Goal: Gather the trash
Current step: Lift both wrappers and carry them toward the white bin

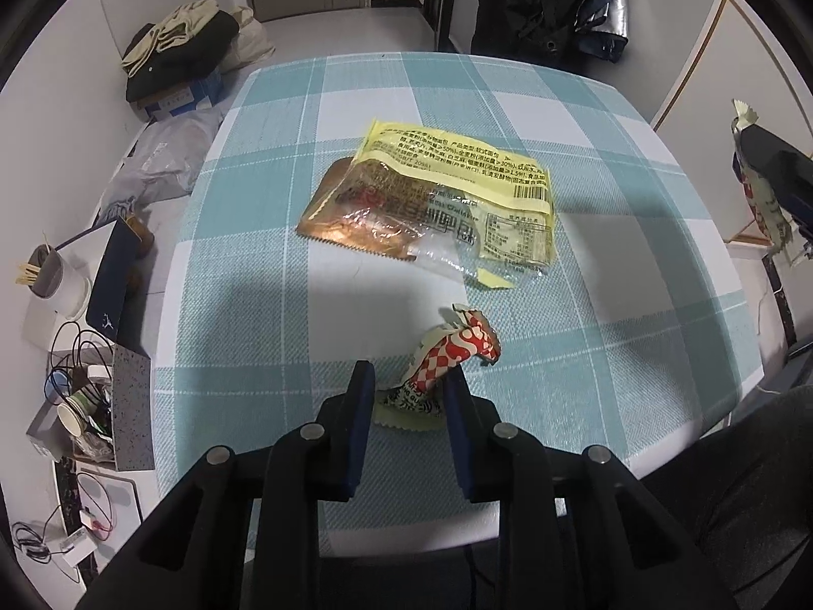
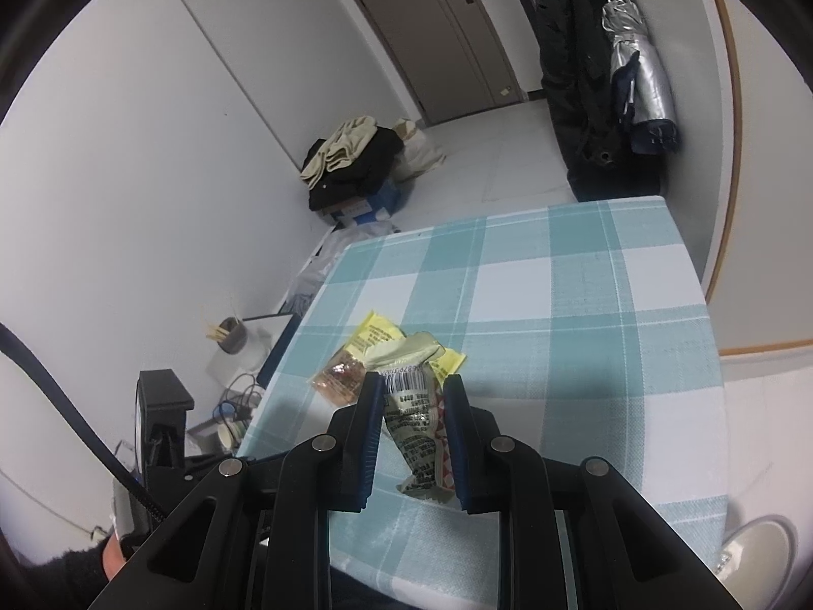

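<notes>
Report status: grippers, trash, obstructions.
Left gripper closed on red-checked crumpled wrapper on the table. Right gripper holds barcode-printed crumpled wrapper aloft. Large yellow-and-clear plastic bag still on checked tablecloth. Nothing blocking.

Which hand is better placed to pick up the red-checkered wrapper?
Left. The left gripper already straddles the red-checkered wrapper on the checked tablecloth, while the right gripper is occupied, clamped on a barcode wrapper.

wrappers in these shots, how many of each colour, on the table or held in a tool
red-checked wrapper, between the left tool fingers: 1
yellow and brown wrapper, lying on the table: 1
red-checked wrapper, held in the right tool: 1
total: 3
</notes>
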A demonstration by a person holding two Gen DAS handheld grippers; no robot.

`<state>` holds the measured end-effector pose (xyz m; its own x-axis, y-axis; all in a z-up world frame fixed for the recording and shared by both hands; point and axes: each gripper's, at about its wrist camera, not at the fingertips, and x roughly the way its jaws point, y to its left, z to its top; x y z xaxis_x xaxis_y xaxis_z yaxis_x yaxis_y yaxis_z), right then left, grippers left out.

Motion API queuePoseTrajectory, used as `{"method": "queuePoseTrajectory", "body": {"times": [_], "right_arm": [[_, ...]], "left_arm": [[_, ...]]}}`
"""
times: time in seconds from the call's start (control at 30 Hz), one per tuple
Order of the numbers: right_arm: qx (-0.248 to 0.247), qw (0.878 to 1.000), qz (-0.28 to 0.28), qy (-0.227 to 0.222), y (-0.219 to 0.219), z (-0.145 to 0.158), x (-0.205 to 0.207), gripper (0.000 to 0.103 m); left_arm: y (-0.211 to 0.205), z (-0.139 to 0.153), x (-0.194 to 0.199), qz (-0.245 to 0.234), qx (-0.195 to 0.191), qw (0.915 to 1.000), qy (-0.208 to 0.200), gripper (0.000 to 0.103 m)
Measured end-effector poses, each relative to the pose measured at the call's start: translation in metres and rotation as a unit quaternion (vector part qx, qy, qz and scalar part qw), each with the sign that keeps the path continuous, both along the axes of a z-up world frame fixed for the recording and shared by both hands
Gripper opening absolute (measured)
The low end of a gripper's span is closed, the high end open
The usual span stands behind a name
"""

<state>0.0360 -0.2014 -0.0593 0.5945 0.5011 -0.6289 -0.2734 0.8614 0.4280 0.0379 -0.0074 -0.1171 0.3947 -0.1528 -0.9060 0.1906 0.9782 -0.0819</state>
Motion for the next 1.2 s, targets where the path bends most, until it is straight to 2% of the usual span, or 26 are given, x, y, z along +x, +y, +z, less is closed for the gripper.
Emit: {"method": "queuePoseTrajectory", "body": {"times": [0.27,0.53,0.93,1.07,1.2], "right_arm": [[0.009,1.0,0.025,-0.009,0.012,0.005,-0.02,0.023],[0.02,0.999,0.017,-0.028,0.002,0.027,-0.035,0.023],[0.028,0.996,-0.033,-0.08,-0.07,0.095,-0.066,0.023],[0.029,0.994,-0.049,-0.097,-0.1,0.116,-0.082,0.023],[0.038,0.992,-0.076,-0.096,-0.137,0.127,-0.1,0.023]], "left_arm": [[0.012,0.015,-0.006,0.018,-0.026,0.9994,-0.015,0.022],[0.012,0.038,-0.009,0.037,-0.05,0.9964,-0.058,0.022],[-0.017,0.086,-0.021,0.027,-0.106,0.9878,-0.111,0.022],[-0.041,0.106,-0.025,0.007,-0.123,0.984,-0.129,0.022],[-0.071,0.123,-0.033,-0.026,-0.138,0.9794,-0.145,0.022]]}}
